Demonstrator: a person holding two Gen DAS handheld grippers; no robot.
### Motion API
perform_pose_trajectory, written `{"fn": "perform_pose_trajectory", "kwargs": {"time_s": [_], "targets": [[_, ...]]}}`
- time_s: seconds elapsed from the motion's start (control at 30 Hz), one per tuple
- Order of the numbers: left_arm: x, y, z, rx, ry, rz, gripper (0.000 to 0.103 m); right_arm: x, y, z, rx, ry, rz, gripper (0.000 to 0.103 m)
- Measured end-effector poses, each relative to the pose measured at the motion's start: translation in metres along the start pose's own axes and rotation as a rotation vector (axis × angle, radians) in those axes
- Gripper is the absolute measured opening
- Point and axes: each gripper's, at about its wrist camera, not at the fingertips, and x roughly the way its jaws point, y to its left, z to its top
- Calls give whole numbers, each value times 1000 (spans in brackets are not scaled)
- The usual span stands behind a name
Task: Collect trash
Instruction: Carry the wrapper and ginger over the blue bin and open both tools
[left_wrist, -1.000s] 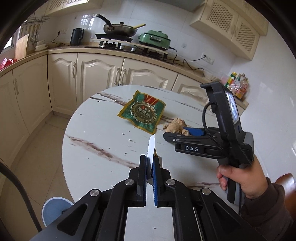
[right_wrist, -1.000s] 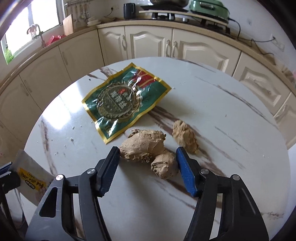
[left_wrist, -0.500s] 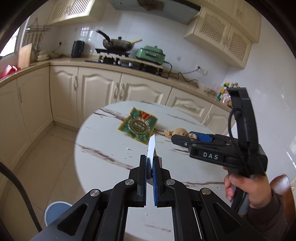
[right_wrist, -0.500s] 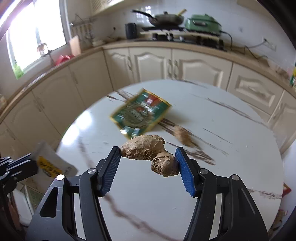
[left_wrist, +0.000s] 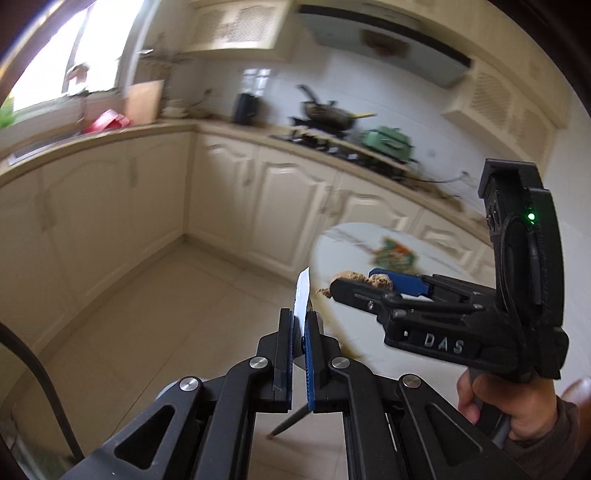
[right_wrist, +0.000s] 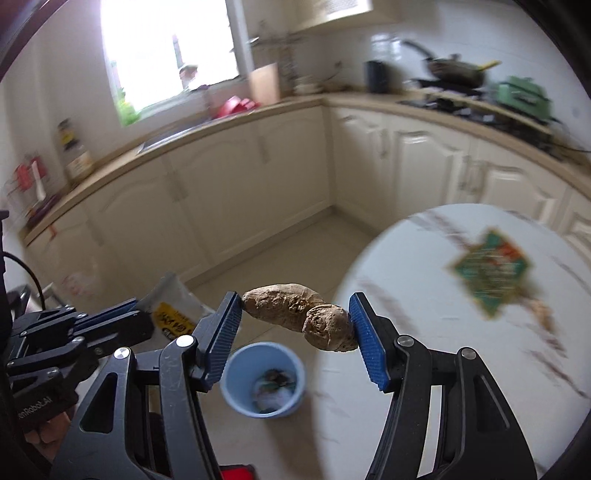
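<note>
Trash carried toward the bin

The ginger root (right_wrist: 301, 317) is clamped in the right tongs (right_wrist: 295, 338) above the blue bin (right_wrist: 263, 380), ready for dropping; a wrapper (left_wrist: 303, 291) is pinched in the closed left tongs (left_wrist: 298, 354), off the bench (right_wrist: 424, 302).

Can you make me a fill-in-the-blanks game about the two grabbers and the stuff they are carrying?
1. The right gripper is squeezing a lumpy brown piece of ____.
2. The left gripper is pinching a thin white ____.
3. On the floor under the right gripper stands a light ____ bin.
4. The green packet is lying on the round ____.

Missing words: ginger; wrapper; blue; table
</note>
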Motion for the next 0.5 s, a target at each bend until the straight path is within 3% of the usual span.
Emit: {"fn": "perform_pose_trajectory", "kwargs": {"time_s": [0.2, 0.5], "targets": [[13, 71, -24, -108, 94, 105, 2, 92, 61, -15, -63, 141, 87, 58], [84, 145, -55, -242, 291, 169, 2, 229, 71, -67, -12, 392, 113, 59]]}}
